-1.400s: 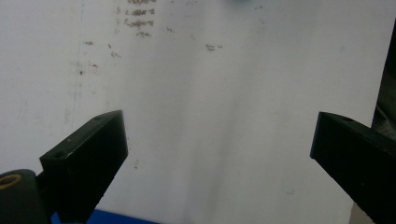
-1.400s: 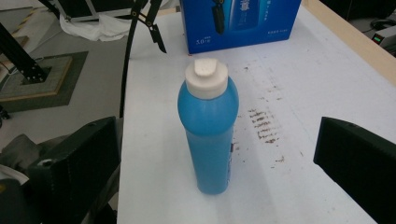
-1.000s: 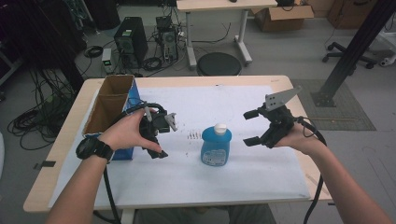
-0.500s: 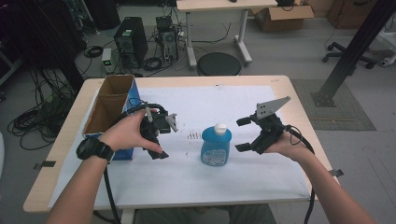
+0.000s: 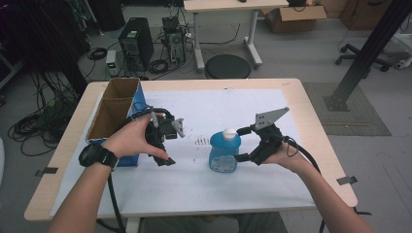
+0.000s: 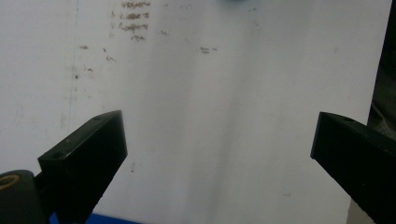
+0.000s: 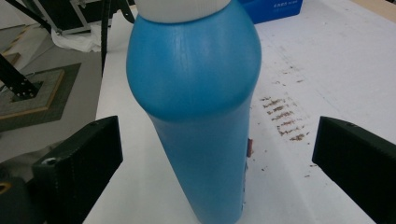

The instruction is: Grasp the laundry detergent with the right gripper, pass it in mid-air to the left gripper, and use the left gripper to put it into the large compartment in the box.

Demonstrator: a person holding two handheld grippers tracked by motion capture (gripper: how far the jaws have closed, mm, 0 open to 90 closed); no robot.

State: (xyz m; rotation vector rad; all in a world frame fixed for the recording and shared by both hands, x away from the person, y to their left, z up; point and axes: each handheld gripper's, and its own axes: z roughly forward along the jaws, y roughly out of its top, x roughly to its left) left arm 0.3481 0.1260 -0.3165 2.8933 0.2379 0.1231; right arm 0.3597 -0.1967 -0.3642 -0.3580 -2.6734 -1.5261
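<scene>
A blue bottle (image 5: 224,154) with a white cap (image 5: 229,132) stands upright on the white sheet near the table's middle. My right gripper (image 5: 242,144) is open, one jaw on either side of the bottle's right flank. In the right gripper view the bottle (image 7: 201,107) stands close between the wide jaws of the right gripper (image 7: 217,161), with a gap on both sides. My left gripper (image 5: 173,144), held in a hand, hangs open left of the bottle with nothing between its jaws. In the left gripper view the left gripper (image 6: 219,149) looks down on the bare white sheet (image 6: 210,93).
An open cardboard box (image 5: 114,108) with a blue side stands at the table's left edge, just behind the left hand. Small dark marks (image 5: 200,141) dot the white sheet (image 5: 209,184) between the grippers. Cables, a stool and computer cases lie on the floor beyond the table.
My right gripper has moved left up to the bottle, so its jaws now flank it. The left gripper and the bottle have stayed where they were.
</scene>
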